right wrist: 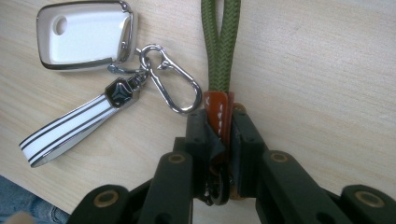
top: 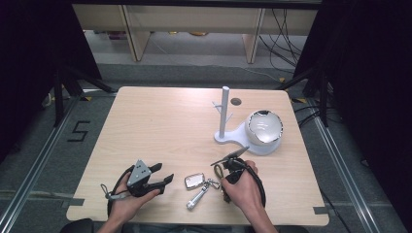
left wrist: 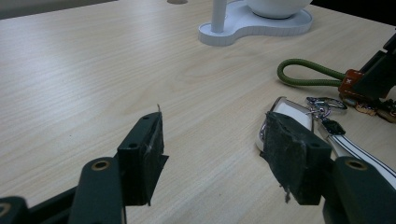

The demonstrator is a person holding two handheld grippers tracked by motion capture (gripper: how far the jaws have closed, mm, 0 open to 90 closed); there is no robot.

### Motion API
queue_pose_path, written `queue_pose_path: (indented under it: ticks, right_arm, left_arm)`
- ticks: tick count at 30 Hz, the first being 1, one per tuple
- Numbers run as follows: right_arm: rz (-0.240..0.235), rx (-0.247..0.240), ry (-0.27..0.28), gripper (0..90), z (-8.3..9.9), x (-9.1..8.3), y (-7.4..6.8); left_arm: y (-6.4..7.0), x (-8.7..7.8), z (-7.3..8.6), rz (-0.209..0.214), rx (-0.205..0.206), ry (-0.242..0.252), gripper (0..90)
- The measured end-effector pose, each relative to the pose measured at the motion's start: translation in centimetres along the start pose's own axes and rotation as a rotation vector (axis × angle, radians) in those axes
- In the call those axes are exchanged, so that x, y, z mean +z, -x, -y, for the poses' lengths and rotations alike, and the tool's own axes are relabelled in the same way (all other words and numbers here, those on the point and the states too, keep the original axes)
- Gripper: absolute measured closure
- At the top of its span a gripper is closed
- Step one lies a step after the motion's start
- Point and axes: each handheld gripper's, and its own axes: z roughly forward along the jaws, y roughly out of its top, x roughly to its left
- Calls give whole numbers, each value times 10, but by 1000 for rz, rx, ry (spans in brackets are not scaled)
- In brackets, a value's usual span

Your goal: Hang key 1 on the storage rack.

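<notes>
A key bunch lies near the table's front edge: a white key fob [top: 194,181] [right wrist: 84,35], a silver carabiner [right wrist: 170,84], a white striped strap [top: 198,198] [right wrist: 65,130] and a green cord loop [top: 218,170] [right wrist: 220,42] with a brown leather tab. My right gripper [top: 226,183] [right wrist: 219,126] is shut on that tab, and the cord runs straight away from its jaws. My left gripper [top: 166,172] [left wrist: 215,154] stands open just left of the fob, with bare table between its jaws. In the left gripper view its right jaw hides part of the fob [left wrist: 292,114].
A white peg stand [top: 225,114] [left wrist: 252,30] rises from a flat base at the right middle of the table, with a white bowl [top: 264,127] on the same base. A small round hole [top: 236,101] marks the far side. Shelving legs and cables lie beyond the table.
</notes>
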Motion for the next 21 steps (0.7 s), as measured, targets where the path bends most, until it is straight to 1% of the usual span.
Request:
queue_pose_path:
  ticks: [1,2,3,4,5,6,8,10,11,12,13,14,15,16,17,18,19,20,21]
  right_arm:
    - [-10,-1,-1,798,0,-1,0]
    - [-18,-3,12,798,1,-2,0]
    - [-11,10,27,799,2,-6,-1]
    - [-17,-11,47,798,2,-7,0]
    - [-18,14,66,798,2,-12,-1]
    - [-16,7,87,798,2,-15,-1]
    - [-19,8,150,798,2,-23,-2]
    - [-18,-4,203,798,1,-30,-2]
    - [-24,3,223,798,0,-33,-3]
    - [-26,0,247,798,0,-35,-3]
    - [-27,-1,263,798,-1,-37,-3]
    - [-25,8,282,798,-1,-40,-4]
    - [-58,-1,309,798,-2,-43,-3]
    - [-65,-31,338,798,-2,-43,-1]
    - [-67,-27,358,798,-3,-46,-3]
    - [-71,-46,372,798,-3,-47,-2]
    - [-78,-47,378,798,-3,-50,-2]
    - [-77,-65,411,798,-3,-52,-2]
    - [-77,-71,427,798,-4,-54,-2]
  left_arm:
    - [0,0,0,-1,-1,0,380]
    - [0,0,0,-2,1,1,380]
    - [0,0,0,-2,2,2,381]
    - [0,0,0,-4,4,4,381]
    - [0,0,0,-3,6,4,382]
    - [0,0,0,3,7,10,382]
    - [0,0,0,-4,8,4,382]
    - [1,0,1,-2,-4,4,382]
    - [1,0,1,-3,-6,4,382]
    - [1,0,1,-4,-1,4,381]
    - [1,0,1,-3,-6,4,381]
    - [1,0,1,-3,-5,5,382]
    - [1,0,1,-3,-5,4,381]
    - [0,0,1,-3,8,5,381]
    - [0,0,1,-3,6,5,381]
    - [0,0,1,-4,6,5,381]
    - [0,0,1,-4,7,5,381]
    - [0,0,1,-3,8,5,381]
    - [0,0,1,-4,8,5,381]
